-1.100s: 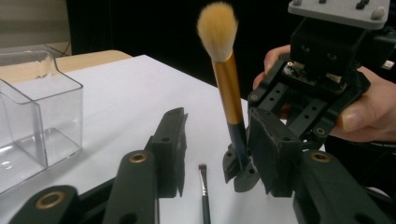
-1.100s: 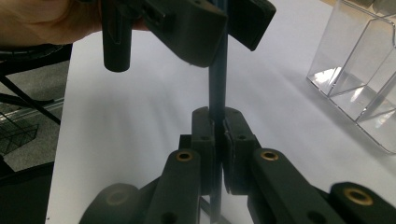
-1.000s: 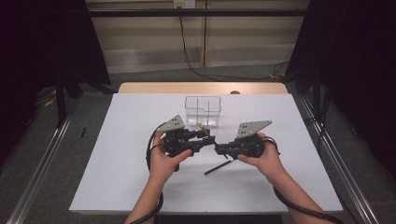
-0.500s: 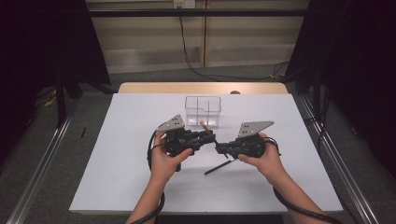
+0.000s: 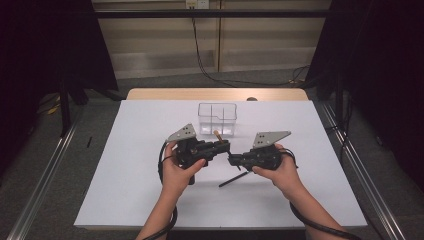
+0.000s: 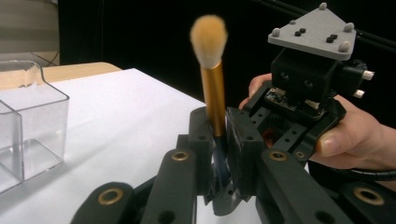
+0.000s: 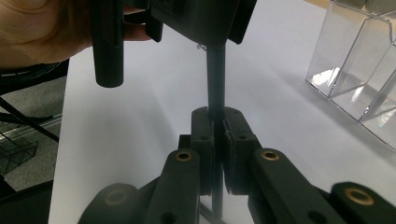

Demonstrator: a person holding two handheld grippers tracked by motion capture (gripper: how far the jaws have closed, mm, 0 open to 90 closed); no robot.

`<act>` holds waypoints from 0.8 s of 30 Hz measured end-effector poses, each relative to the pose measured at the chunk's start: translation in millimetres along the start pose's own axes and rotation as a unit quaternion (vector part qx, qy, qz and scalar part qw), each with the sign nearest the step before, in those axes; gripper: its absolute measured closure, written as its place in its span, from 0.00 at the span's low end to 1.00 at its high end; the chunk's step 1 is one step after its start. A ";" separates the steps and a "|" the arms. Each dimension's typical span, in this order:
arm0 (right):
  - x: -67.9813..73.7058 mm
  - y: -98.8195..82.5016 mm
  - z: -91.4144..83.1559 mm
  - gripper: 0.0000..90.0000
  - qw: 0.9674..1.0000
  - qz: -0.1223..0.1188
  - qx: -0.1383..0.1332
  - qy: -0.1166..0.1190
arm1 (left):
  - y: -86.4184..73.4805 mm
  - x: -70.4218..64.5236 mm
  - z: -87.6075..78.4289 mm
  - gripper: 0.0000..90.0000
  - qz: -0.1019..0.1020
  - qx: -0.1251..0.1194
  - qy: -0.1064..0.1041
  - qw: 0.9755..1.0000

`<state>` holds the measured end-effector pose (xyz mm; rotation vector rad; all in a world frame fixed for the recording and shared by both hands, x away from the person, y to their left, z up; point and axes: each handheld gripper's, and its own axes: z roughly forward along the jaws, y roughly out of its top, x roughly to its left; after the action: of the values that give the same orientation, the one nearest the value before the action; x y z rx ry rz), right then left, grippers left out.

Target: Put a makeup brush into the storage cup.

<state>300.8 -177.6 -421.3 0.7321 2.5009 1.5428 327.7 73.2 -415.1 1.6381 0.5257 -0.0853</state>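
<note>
Black hand-held gripper (image 5: 221,148), grey plate

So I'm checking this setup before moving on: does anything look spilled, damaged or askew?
Nothing stands out. The makeup brush is clamped by both the left gripper and the right gripper, its bristles fluffy and intact. The clear organizer stands upright on the white table, with no spill around it.

From above I see the white desk (image 5: 125,165) evenly lit, its surroundings falling into near black. In the left gripper view, the brush tip (image 6: 208,39) is soft with blur. The clear box (image 7: 359,65) catches bright glare, and nearby jaws look unfocused.
</note>
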 end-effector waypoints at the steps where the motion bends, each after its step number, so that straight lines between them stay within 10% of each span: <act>1: 0.1 -0.2 0.3 0.93 1.000 0.001 0.001 -0.001 | 0.0 -0.2 -0.1 0.91 0.000 0.000 0.002 1.000; 24: 4.3 -2.4 9.2 0.93 0.999 0.023 -0.022 -0.007 | 1.5 -2.6 0.6 0.93 -0.004 -0.012 0.009 1.000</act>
<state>299.4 -169.0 -427.1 0.7973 2.4484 1.5957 326.1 71.8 -412.9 1.6153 0.5440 -0.0701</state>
